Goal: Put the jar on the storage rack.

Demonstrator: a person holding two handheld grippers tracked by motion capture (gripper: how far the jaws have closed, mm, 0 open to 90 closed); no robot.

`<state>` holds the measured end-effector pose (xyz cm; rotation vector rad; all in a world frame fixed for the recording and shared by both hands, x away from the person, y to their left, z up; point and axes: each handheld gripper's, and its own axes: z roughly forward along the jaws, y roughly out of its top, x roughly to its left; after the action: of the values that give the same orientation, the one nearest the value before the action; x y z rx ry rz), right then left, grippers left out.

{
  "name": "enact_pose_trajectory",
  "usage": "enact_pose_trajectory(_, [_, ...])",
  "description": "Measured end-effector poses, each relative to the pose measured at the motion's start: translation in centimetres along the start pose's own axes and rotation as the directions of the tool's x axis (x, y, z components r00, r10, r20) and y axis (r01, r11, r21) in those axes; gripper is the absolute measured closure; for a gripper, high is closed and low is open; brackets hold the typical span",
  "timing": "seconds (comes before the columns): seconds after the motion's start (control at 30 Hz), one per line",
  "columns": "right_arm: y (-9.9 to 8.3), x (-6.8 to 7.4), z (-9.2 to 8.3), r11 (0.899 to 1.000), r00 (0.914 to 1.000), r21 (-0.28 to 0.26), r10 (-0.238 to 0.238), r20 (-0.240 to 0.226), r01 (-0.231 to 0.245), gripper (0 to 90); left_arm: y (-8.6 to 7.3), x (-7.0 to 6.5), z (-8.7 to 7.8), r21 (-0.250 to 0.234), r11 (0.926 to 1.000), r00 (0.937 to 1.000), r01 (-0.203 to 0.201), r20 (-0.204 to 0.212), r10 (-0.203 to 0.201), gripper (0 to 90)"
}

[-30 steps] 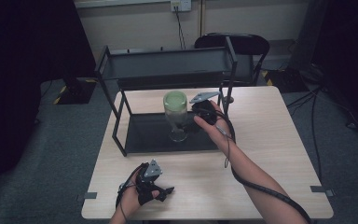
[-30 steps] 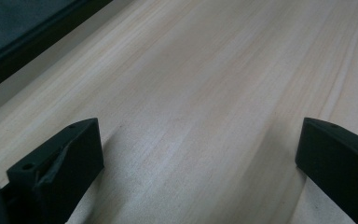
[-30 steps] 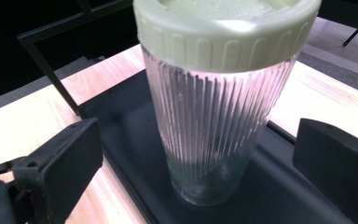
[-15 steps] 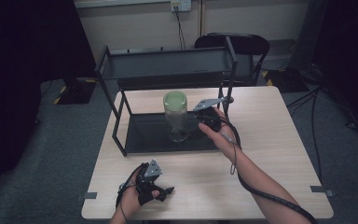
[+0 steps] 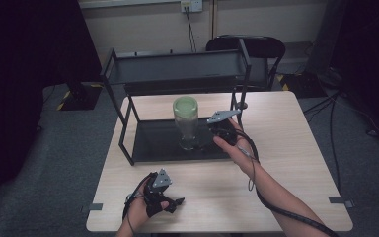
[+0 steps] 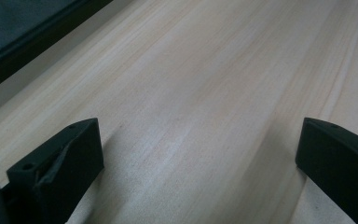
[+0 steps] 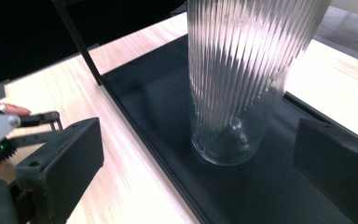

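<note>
Pale wood bench (image 5: 286,163), grain running lengthwise; carries all items listed below, nearest first.

Item 1. Left tongs (image 5: 164,196), near edge of the bench, held low in my left hand (image 5: 140,210). Jaws stand wide apart in the left gripper view, nothing but bare wood between them. Idle; well apart from the work.

Item 2. Right tongs (image 5: 216,132), farther in, just beside the glass on its right. Jaws stand wide apart in the right gripper view, with the glass ahead and between their lines, not touched. Right hand (image 5: 232,140) and forearm reach in from the lower right, cable trailing.

Item 3. Glass (image 7: 242,79), tall, ribbed, clear, upright, with a greenish top (image 5: 185,106) in the high view. Stands on the rack's lower black tray (image 5: 150,143), toward its right half, near the front lip.

Item 4. Rack (image 5: 177,69), black metal frame, two levels; upper shelf bare as far as I can see. A chair (image 5: 256,47) stands behind the bench.

Step in hand, as I judge it: the reach at the glass, grip not yet taken. Next move calls for easing the right tongs forward until the ribbed wall sits squarely between the jaws, low on the body, then closing gently; the fluting may slip, and the rack post (image 5: 242,89) close by leaves little room to swing.
</note>
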<state>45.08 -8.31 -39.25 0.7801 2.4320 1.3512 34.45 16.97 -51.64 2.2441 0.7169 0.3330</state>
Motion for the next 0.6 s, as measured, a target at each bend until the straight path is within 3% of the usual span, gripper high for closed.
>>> enact_pose_trajectory(0.33, [-1.5,-0.3,-0.9,1.000,0.9998,0.010,0.016,-0.011,-0.016,1.0,0.0,0.0,0.0,0.000,1.0000,1.0000,0.000,0.000,0.000,0.0])
enact_pose_trajectory(0.6, [-2.4,0.2,-1.6,1.000,0.9998,0.011,0.001,-0.021,-0.001,1.1,0.0,0.0,0.0,0.000,1.0000,1.0000,0.000,0.000,0.000,0.0])
